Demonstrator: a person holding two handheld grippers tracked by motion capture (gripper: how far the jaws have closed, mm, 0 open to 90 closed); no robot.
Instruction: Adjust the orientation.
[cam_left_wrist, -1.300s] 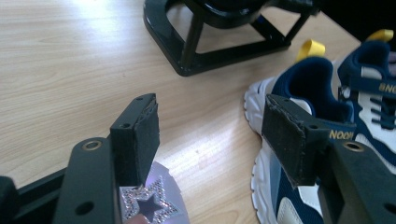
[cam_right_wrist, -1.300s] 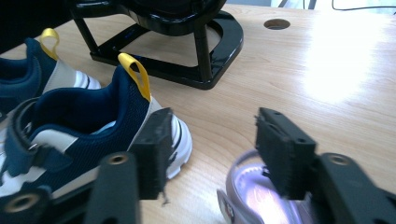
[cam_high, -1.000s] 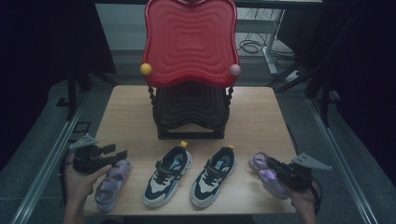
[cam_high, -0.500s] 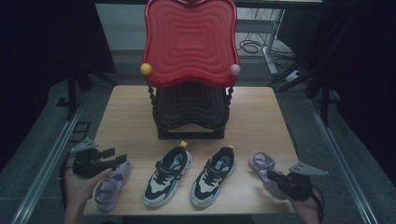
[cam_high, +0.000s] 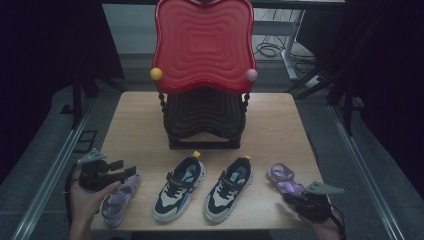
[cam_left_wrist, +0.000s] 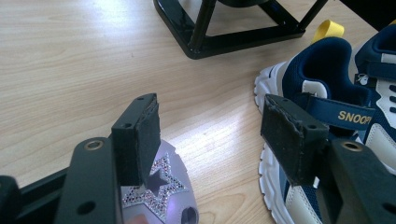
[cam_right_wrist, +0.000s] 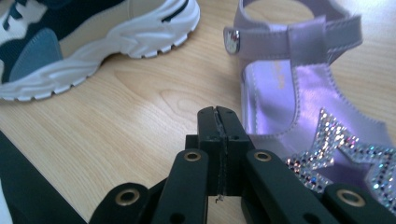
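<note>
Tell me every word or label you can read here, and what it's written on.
"SNOOP" in gold letters, cut off at the picture's edge, on the navy strap of the blue and white sneaker.
Small print on the insole of the purple sandal: too blurred to read.
A small cartoon badge on the sandal's ankle strap, without readable words.

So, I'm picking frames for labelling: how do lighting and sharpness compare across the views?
High view: dim, dark surround, soft detail; the table is the brightest part. Left gripper view: bright, with glare on the wood by the rack; sneaker lettering is sharp. Right gripper view: evenly lit, the sandal sheen is mild, near jaws slightly soft.
</note>
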